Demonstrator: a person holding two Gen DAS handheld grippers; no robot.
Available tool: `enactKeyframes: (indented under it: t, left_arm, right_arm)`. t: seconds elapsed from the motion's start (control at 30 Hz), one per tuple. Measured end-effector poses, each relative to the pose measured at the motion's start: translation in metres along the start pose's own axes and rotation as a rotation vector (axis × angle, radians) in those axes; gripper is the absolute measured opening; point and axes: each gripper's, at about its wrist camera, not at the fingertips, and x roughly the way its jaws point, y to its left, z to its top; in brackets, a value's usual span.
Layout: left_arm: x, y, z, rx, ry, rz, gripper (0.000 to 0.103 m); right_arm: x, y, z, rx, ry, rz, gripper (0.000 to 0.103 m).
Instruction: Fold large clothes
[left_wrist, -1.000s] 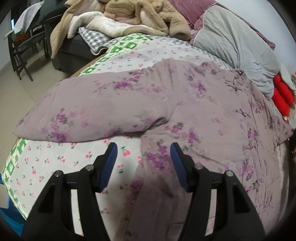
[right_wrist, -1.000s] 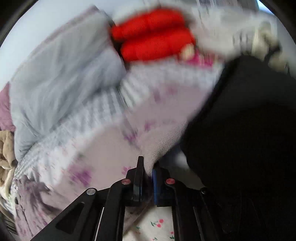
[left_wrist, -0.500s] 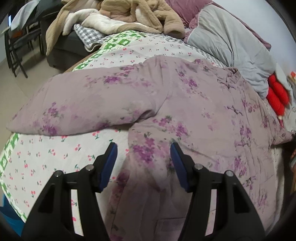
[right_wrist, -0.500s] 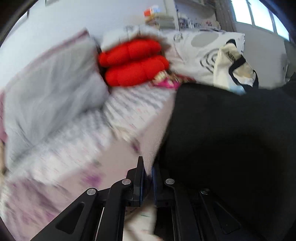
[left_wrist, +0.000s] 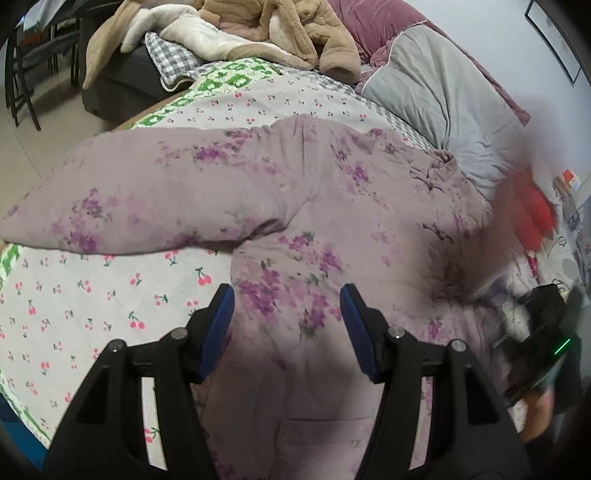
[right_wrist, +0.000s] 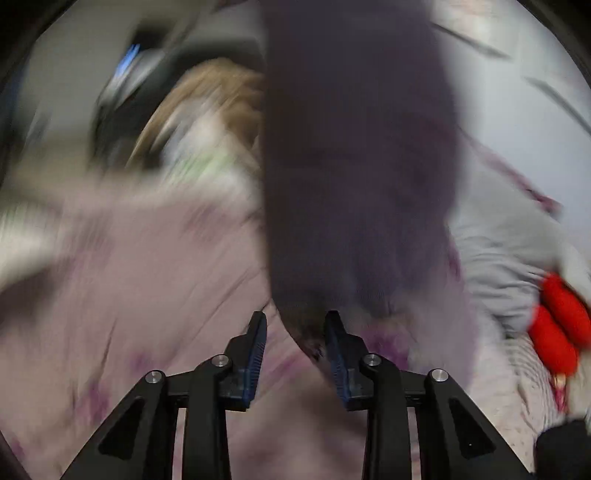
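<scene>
- My left gripper (left_wrist: 287, 321) hangs above the floral padded jacket (left_wrist: 332, 229), jaws standing apart with nothing pressed between the blue pads (left_wrist: 218, 328); only the garment's front lies beneath them, untouched as far as I can see
- The jacket lies spread flat on the cherry-print bedsheet (left_wrist: 92, 302), collar toward the grey quilt (left_wrist: 436, 92); one sleeve (left_wrist: 140, 203) stretches straight out to the left across the sheet, and a patch pocket shows at the lower hem between the gripper arms
- My right gripper (right_wrist: 295, 343) has its jaws opening; a dark, shadowed length of cloth (right_wrist: 354, 166) hangs in front of the lens, its lower tip sitting in the gap and lying against the right-hand pad (right_wrist: 336, 343), while the left-hand pad stands clear of it
- The right wrist view is heavily blurred; I cannot tell with certainty whether that dark cloth is the jacket's other sleeve
- In the left wrist view the jacket's far right side is smeared with blur, and the right gripper's black body with a green light shows at the edge beside it
- Beyond the jacket: a red cushion (left_wrist: 532, 214) by the quilt, and a tan fleece heap (left_wrist: 280, 29) at the bed's far end
</scene>
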Motion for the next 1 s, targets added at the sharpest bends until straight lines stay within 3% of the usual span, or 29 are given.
enactKeyframes:
  t: [0.17, 0.27, 0.37, 0.47, 0.53, 0.6, 0.67, 0.7, 0.77, 0.83, 0.87, 0.93, 1.0]
  left_arm:
    - [-0.006, 0.01, 0.009, -0.061, -0.018, -0.049, 0.066]
    - [0.006, -0.002, 0.015, -0.061, 0.023, -0.109, 0.067]
    - [0.028, -0.035, 0.021, -0.02, 0.069, -0.157, 0.067]
    - [0.054, -0.057, 0.027, -0.004, 0.11, -0.148, 0.067]
    - [0.077, -0.07, 0.031, 0.019, 0.138, -0.104, 0.067]
    - [0.107, -0.075, 0.032, 0.013, 0.201, -0.002, 0.059]
    - [0.122, -0.073, 0.029, -0.017, 0.219, 0.047, 0.037]
    - [0.124, -0.074, 0.027, -0.015, 0.215, 0.049, 0.033]
    - [0.114, -0.078, 0.024, 0.002, 0.168, 0.048, 0.015]
    - [0.086, -0.079, 0.02, 0.014, 0.082, 0.004, 0.011]
    - [0.076, -0.08, 0.019, 0.018, 0.058, -0.01, 0.011]
    - [0.055, -0.084, 0.015, 0.046, 0.009, -0.043, 0.011]
    - [0.056, -0.088, 0.008, 0.08, 0.026, -0.049, 0.011]
  right_arm:
    - [0.005, 0.015, -0.022, -0.024, 0.117, 0.18, 0.036]
    - [-0.009, -0.008, -0.025, 0.048, 0.107, 0.171, 0.062]
    - [-0.01, -0.067, -0.032, 0.341, 0.094, 0.191, 0.067]
    - [0.003, -0.139, -0.067, 0.772, 0.095, 0.241, 0.068]
    - [0.015, -0.171, -0.09, 0.947, 0.128, 0.239, 0.068]
    - [0.028, -0.196, -0.111, 1.101, 0.135, 0.254, 0.068]
    - [0.04, -0.218, -0.134, 1.277, 0.154, 0.246, 0.068]
    - [0.045, -0.224, -0.143, 1.345, 0.148, 0.236, 0.068]
    - [0.053, -0.232, -0.159, 1.429, 0.113, 0.277, 0.067]
    - [0.054, -0.238, -0.167, 1.49, 0.047, 0.323, 0.068]
    - [0.052, -0.24, -0.168, 1.513, 0.007, 0.341, 0.067]
    - [0.046, -0.244, -0.166, 1.537, -0.067, 0.292, 0.056]
    - [0.04, -0.241, -0.173, 1.569, -0.05, 0.211, 0.031]
